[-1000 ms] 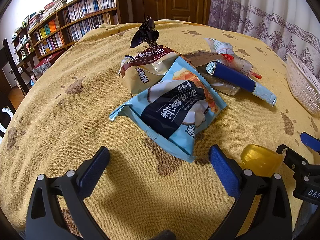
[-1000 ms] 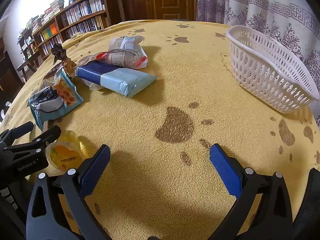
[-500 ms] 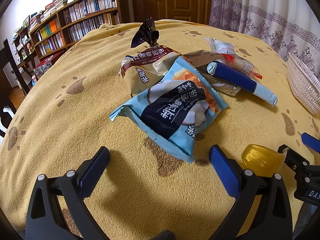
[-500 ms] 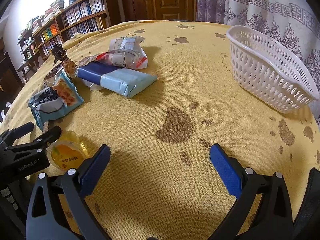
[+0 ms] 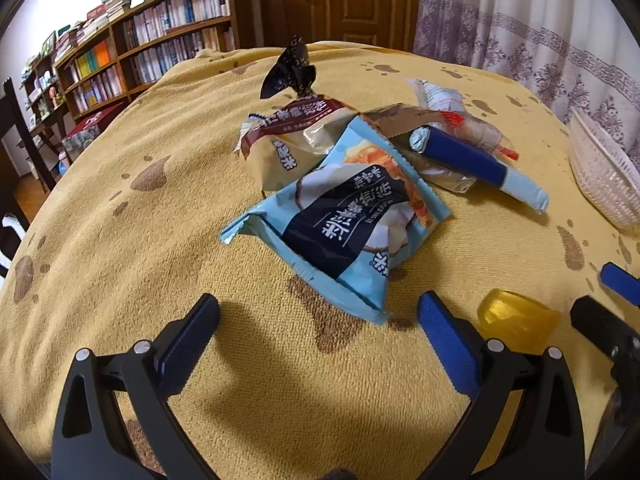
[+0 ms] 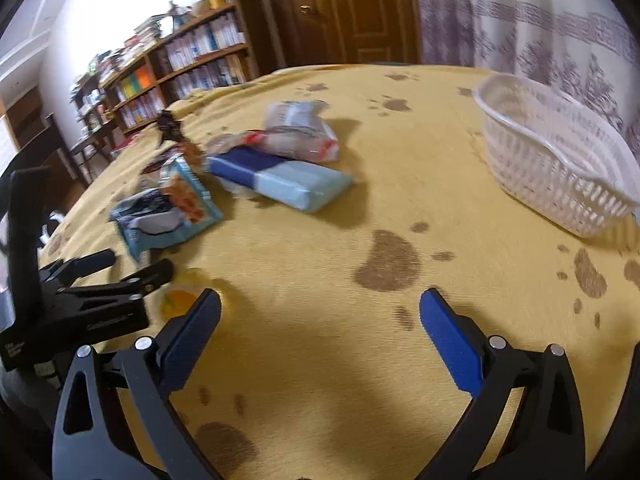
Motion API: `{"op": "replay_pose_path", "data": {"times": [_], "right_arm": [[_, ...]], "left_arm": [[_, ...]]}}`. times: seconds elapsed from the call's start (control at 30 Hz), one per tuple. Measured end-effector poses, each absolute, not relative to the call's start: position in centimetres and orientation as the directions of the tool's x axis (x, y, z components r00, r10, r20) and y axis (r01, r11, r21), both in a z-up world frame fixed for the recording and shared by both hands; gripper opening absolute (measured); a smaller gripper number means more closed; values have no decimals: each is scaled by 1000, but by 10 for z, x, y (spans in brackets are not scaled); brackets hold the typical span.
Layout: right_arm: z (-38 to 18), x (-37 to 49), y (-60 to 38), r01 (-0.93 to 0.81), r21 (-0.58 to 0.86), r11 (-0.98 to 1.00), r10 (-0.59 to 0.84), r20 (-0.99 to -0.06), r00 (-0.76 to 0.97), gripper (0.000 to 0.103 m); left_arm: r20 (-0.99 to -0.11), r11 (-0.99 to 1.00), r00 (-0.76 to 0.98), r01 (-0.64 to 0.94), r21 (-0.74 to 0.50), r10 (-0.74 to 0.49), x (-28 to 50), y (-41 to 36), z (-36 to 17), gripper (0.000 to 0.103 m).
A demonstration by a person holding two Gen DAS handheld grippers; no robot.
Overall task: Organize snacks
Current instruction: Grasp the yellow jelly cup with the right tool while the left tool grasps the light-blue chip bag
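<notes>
A pile of snack packets lies on the yellow tablecloth [image 5: 120,208]: a light blue chip bag [image 5: 344,224], a brown-and-cream bag [image 5: 288,140], a blue-and-pale-blue packet [image 5: 476,164] [image 6: 280,176], and a clear red-trimmed packet [image 6: 300,136]. A small yellow jelly cup [image 5: 516,318] [image 6: 180,298] sits near the front. My left gripper [image 5: 318,320] is open and empty, just short of the chip bag. My right gripper [image 6: 320,320] is open and empty over bare cloth, with the jelly cup beside its left finger.
A white slotted plastic basket [image 6: 552,160] stands at the right, also at the right edge of the left wrist view [image 5: 600,168]. Bookshelves [image 5: 132,52], a wooden door [image 5: 352,0] and a curtain lie beyond the table. A dark chair [image 5: 12,140] stands at the left.
My right gripper has moved and tilted, so its view shifted and blurred; the jelly cup now sits closer to its left finger. The left gripper has barely moved.
</notes>
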State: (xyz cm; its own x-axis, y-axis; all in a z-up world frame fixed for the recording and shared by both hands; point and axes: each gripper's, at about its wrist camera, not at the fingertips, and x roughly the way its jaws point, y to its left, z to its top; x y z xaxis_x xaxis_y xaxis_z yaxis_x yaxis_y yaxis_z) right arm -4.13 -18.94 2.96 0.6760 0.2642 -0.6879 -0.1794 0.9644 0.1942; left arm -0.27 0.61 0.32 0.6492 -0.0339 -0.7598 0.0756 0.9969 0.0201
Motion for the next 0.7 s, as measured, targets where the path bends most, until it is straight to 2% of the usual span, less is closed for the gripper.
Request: {"op": "replay_pose_path", "data": {"times": [0.2,0.37,0.57,0.7], "right_arm": [[43,-56,-148,-326,129,937,325,-663,674,98],[38,-51,-121,-398,90,913,343,-699,627,77],[19,-29,-114,-378,129,917,339,-751,567,56],[17,-28,-115,-376,131,917,340,-747,571,50]], "left_arm": [[-713,993,700,104,46,-40,-23,23,19,98],[-693,999,721,42,34,-6,-29,50,33,98],[-677,1000,736,14,25,6,-28,62,45,98],[-682,998,730,65,14,-38,-25,49,44,98]]}}
